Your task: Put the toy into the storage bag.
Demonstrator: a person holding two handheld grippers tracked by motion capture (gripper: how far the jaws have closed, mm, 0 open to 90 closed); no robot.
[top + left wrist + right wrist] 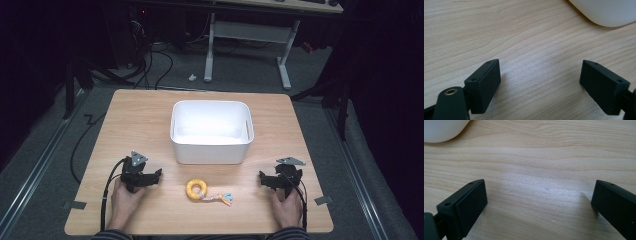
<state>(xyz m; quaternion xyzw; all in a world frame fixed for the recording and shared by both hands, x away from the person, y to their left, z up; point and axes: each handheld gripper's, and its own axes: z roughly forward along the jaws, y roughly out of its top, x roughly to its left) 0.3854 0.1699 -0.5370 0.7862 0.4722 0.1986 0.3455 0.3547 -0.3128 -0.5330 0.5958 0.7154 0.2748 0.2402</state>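
- My left gripper [150, 176] and right gripper [267, 180] both rest on the table with jaws spread wide, nothing between them.
- The yellow fabric ring toy with a braided pastel rope tail [196, 189] lies between the two grippers, near the front edge, just short of the white rectangular plastic bin [211, 148].
- I judge the soft ring could squash or slide away if I pinch one edge; the loose tail might snag on the bin's rim during a drop.
- Either gripper coming in low could scrape the wood.
- The light wooden tabletop [135, 115] is smooth and bare; beyond it, grey carpet, cables, a white desk frame [285, 65] in a dark room.
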